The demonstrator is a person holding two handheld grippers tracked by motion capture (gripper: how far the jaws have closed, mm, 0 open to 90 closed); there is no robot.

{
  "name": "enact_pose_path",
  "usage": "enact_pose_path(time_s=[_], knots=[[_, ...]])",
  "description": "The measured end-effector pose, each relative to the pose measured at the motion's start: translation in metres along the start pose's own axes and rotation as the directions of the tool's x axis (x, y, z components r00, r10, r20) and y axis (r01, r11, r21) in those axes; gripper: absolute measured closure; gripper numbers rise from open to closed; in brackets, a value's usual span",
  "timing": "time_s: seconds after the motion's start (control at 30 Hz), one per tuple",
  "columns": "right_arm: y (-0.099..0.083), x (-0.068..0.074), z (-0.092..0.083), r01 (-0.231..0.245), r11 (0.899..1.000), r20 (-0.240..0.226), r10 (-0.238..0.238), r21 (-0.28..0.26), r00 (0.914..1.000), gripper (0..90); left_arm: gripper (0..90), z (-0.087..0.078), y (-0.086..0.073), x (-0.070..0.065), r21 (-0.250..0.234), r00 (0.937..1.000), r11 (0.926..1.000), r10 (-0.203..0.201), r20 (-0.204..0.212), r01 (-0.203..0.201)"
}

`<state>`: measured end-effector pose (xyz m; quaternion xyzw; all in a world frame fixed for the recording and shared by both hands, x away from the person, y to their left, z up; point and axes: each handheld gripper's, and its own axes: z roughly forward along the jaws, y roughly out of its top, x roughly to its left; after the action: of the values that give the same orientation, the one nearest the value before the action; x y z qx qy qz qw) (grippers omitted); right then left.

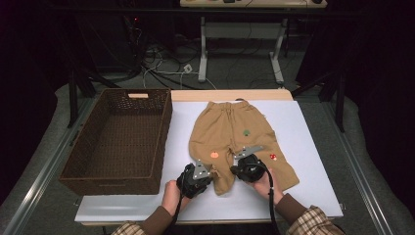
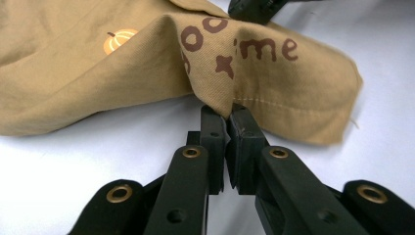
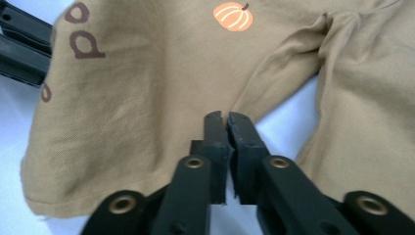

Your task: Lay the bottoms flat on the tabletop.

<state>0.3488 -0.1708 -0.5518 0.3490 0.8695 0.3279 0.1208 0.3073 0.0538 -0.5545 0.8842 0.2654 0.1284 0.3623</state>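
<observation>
Tan child's trousers [image 1: 230,128] lie flat on the white tabletop [image 1: 298,196], waistband far, legs toward the person. They carry a small orange pumpkin [image 1: 214,154] [image 2: 119,40] [image 3: 233,16] and brown lettering [image 2: 266,49]. My left gripper [image 1: 213,175] [image 2: 228,111] is shut on the outer edge of the near left leg [image 2: 274,83], which rises in a fold at the jaws. My right gripper [image 1: 234,170] [image 3: 226,117] is shut at the same leg's inner edge [image 3: 147,112], beside the gap between the two legs. The left gripper [image 3: 19,44] faces it across the leg.
A large, empty brown wicker basket [image 1: 112,182] stands on the left, against the tabletop's edge. The other trouser leg [image 1: 281,171] spreads to the right. Bare white surface lies in front of and right of the trousers. Cables and a table frame [image 1: 203,58] are on the floor beyond.
</observation>
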Motion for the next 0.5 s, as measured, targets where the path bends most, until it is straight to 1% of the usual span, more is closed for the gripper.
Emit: enact_pose_path(time_s=[0.03, 0.07, 0.1, 0.13, 0.17, 0.2, 0.23, 0.27, 0.3, 0.4, 0.43, 0.5], knots=[[0.0, 0.0, 0.0, 0.0, 1.0, 0.0, 0.0, 0.0, 1.0, 89.1, 86.2, 0.0, 0.0, 0.0, 0.0, 1.0, 1.0, 0.0, 0.0, 0.0], [0.0, 0.0, -0.001, 0.002, 1.0, 0.004, -0.002, 0.001, 1.0, 89.3, 86.2, -0.002, 0.001, -0.001, 0.007, 1.0, 0.9999, 0.009, 0.0, -0.009], [0.0, -0.001, -0.004, -0.004, 1.0, 0.009, 0.004, -0.003, 1.0, 89.5, 86.5, -0.007, 0.001, -0.003, 0.005, 0.9997, 0.9997, 0.026, -0.002, -0.026], [0.0, -0.001, -0.004, -0.004, 1.0, 0.009, 0.004, -0.003, 1.0, 89.5, 86.6, -0.007, 0.001, -0.003, 0.005, 0.9997, 0.9997, 0.026, -0.002, -0.026], [-0.001, -0.003, -0.007, -0.007, 1.0, 0.012, 0.007, -0.001, 0.9999, 89.5, 86.6, -0.009, 0.002, -0.004, 0.007, 0.9993, 0.9993, 0.037, -0.005, -0.037], [-0.002, -0.007, -0.012, -0.017, 1.0, 0.017, 0.017, -0.014, 0.9997, 89.6, 86.6, -0.013, 0.002, -0.005, 0.006, 0.9987, 0.9987, 0.05, -0.013, -0.05], [-0.002, -0.008, -0.015, -0.025, 1.0, 0.021, 0.025, -0.014, 0.9995, 89.5, 86.6, -0.019, 0.002, -0.007, 0.006, 0.9975, 0.9977, 0.068, -0.016, -0.068], [-0.002, -0.008, -0.015, -0.025, 1.0, 0.021, 0.025, -0.014, 0.9995, 89.5, 86.6, -0.019, 0.002, -0.007, 0.006, 0.9975, 0.9977, 0.068, -0.016, -0.068], [-0.004, -0.012, -0.02, -0.038, 0.999, 0.025, 0.038, -0.023, 0.999, 89.6, 86.6, -0.022, 0.002, -0.009, 0.009, 0.9964, 0.9967, 0.081, -0.023, -0.081], [-0.006, -0.014, -0.022, -0.045, 0.999, 0.025, 0.046, -0.018, 0.9986, 89.6, 86.6, -0.029, 0.001, -0.014, 0.015, 0.9925, 0.9932, 0.116, -0.037, -0.116], [-0.007, -0.015, -0.021, -0.044, 0.999, 0.024, 0.044, -0.007, 0.9988, 89.6, 86.4, -0.03, 0.001, -0.016, 0.015, 0.9915, 0.992, 0.126, -0.035, -0.125], [-0.007, -0.014, -0.021, -0.043, 0.999, 0.03, 0.043, -0.003, 0.9986, 89.6, 86.0, -0.032, 0.001, -0.019, 0.017, 0.9893, 0.9898, 0.142, -0.034, -0.141]])
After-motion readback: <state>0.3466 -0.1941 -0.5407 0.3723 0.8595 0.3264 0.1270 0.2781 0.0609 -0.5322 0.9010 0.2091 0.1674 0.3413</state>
